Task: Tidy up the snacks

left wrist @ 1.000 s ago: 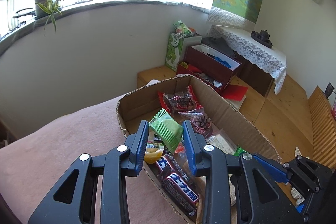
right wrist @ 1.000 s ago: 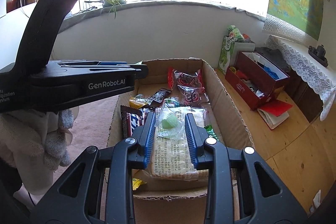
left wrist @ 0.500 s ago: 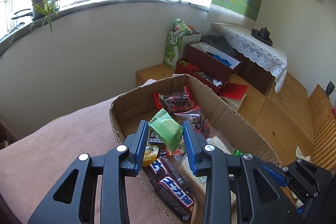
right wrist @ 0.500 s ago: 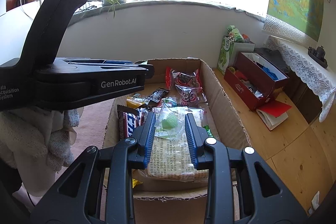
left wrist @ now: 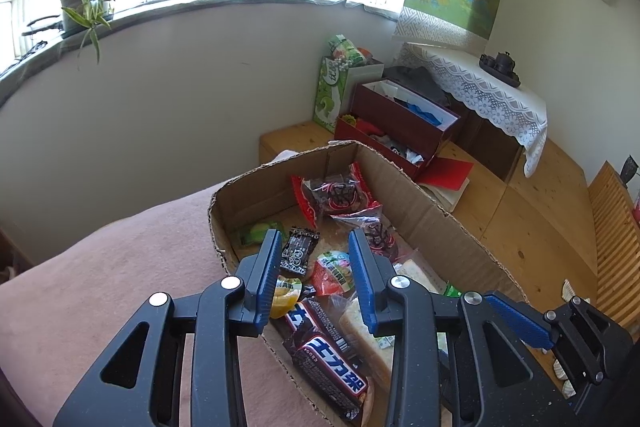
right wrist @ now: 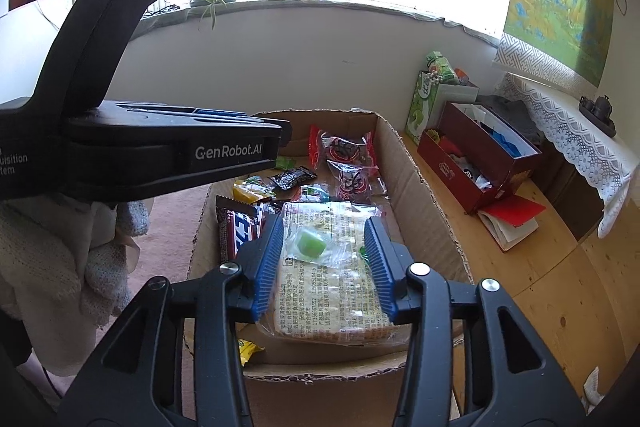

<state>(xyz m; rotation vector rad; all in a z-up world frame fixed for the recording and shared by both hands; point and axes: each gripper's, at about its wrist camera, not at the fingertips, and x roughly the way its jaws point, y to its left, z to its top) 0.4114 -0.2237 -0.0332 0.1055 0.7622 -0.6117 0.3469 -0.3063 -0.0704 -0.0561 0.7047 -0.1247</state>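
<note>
Over the cardboard box (right wrist: pixel 424 203) I am holding both tongs, pointing down into it. My right tongs (right wrist: pixel 325 223) are standing fairly wide, their jaws having just been opening, and they are gripping nothing. A small clear bag (right wrist: pixel 311 243) with a green sweet is lying loose between them, on top of the bread packet (right wrist: pixel 332 291). That packet is filling the near middle of the box, its long side running along the box's length, away from me. A chocolate bar (right wrist: pixel 236 231) is lying the same way against the box's left wall.

My left tongs (left wrist: pixel 314 239) are hanging narrowly parted over the box's left edge, with nothing between the pads. A green packet (left wrist: pixel 256 233) is sitting in the far left corner of the box, with two red-edged packets (left wrist: pixel 336 193) by the far wall. Bare cardboard is showing beside the green packet. The box's right wall is rising close beside the bread packet, leaving little room there. Outside the box, a pink blanket (left wrist: pixel 120 267) is spreading to its left.
</note>
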